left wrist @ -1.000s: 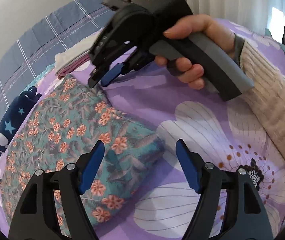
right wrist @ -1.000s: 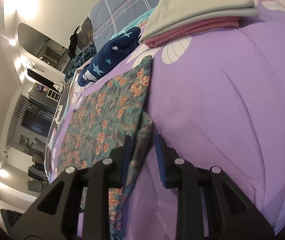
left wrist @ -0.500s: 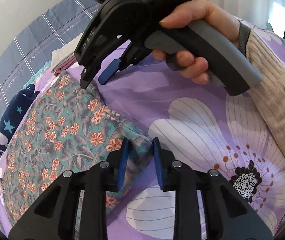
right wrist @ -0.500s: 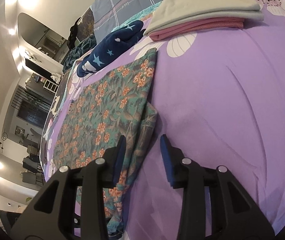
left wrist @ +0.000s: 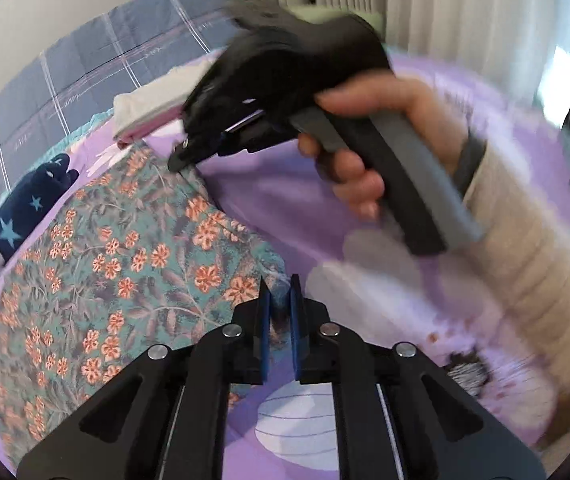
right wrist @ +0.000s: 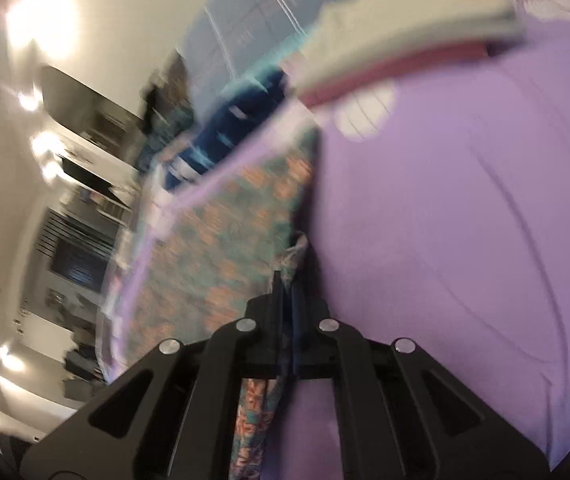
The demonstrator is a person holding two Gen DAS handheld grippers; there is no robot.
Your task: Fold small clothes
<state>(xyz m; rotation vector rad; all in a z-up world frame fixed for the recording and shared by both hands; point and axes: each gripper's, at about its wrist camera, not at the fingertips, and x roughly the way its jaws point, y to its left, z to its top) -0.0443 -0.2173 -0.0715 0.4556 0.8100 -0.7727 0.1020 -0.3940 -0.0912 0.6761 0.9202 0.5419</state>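
The left hand-held gripper point(left wrist: 279, 300) pinches the floral cloth point(left wrist: 133, 264) at its near corner. The right hand-held gripper point(right wrist: 285, 284), though blurred, seems clamped on the same cloth's edge point(right wrist: 253, 408), with the folded stack point(right wrist: 401, 52) well ahead.

Two grippers point(left wrist: 279, 292) point(right wrist: 287, 280), four garments (two stacked) point(left wrist: 125, 248)

The garment point(left wrist: 133, 264) is teal with orange-pink blossoms and grey-brown leaves, lying on a lilac bedspread point(left wrist: 285, 200) printed with big white petals and a dark-speckled flower centre. Beside it sit a navy cloth point(left wrist: 17, 216) with pale blue stars and white shapes, a folded stack point(right wrist: 397, 52) of cream over pink, and a slate-blue pillow point(left wrist: 97, 68) crossed by thin white check lines. Both the left gripper point(left wrist: 279, 308) and the right gripper point(right wrist: 285, 292) are black with blue pads, and the sleeve point(left wrist: 525, 264) is ribbed cream.
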